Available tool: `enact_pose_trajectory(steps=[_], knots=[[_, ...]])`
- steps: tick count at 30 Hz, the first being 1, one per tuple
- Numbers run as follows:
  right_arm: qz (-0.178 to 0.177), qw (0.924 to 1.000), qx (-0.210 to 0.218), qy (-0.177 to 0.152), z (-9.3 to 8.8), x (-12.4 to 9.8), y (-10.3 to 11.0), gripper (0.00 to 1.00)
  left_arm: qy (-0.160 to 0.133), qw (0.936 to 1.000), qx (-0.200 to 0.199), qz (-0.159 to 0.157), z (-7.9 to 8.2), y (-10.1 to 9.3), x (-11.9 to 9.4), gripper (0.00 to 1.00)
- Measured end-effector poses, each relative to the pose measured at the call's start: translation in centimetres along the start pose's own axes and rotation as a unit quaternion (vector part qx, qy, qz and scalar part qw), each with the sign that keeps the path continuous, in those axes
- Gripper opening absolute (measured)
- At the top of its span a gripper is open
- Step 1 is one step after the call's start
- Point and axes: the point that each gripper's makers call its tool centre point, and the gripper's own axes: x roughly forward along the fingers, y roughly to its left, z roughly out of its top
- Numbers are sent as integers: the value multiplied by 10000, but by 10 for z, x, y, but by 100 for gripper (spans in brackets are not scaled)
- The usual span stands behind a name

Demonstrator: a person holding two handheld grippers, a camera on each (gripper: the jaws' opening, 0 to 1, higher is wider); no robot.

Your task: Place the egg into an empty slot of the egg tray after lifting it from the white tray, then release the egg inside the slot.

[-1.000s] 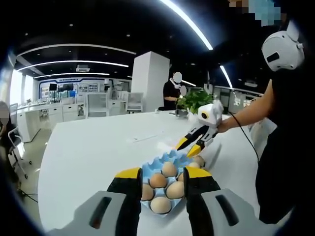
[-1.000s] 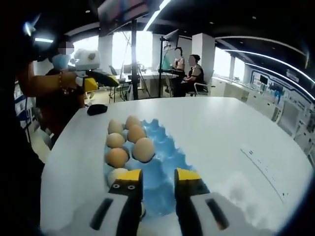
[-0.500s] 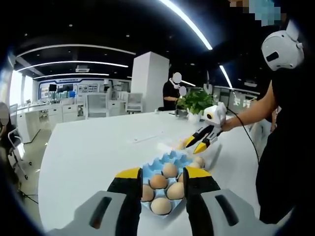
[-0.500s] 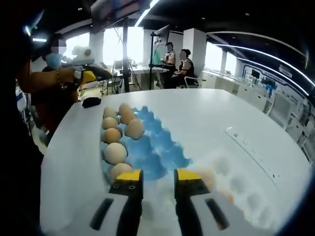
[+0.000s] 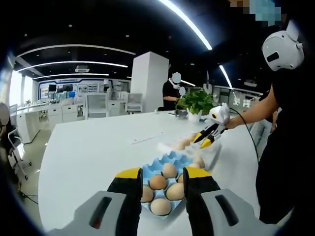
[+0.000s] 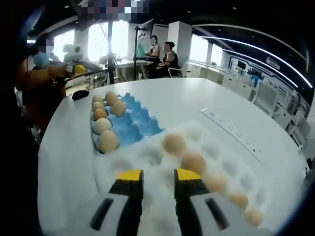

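Your right gripper (image 6: pixel 152 178) hovers with its fingers apart and empty over the white tray (image 6: pixel 147 160), lined up near the closest egg (image 6: pixel 174 143), while your left gripper (image 5: pixel 159 176), fingers also apart, waits above the blue egg tray (image 5: pixel 166 158) on the bench (image 5: pixel 93 147).

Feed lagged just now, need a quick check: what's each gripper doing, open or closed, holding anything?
Left gripper: open, holding nothing, above the blue egg tray.
Right gripper: open, holding nothing, over the white tray near an egg.
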Motion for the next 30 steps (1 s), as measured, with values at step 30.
enact_pose_trajectory(steps=[30], knots=[[-1123,9908,461,598,-66,-59,-70,25,-3,10000,-15,-2,-1,0,1,32]])
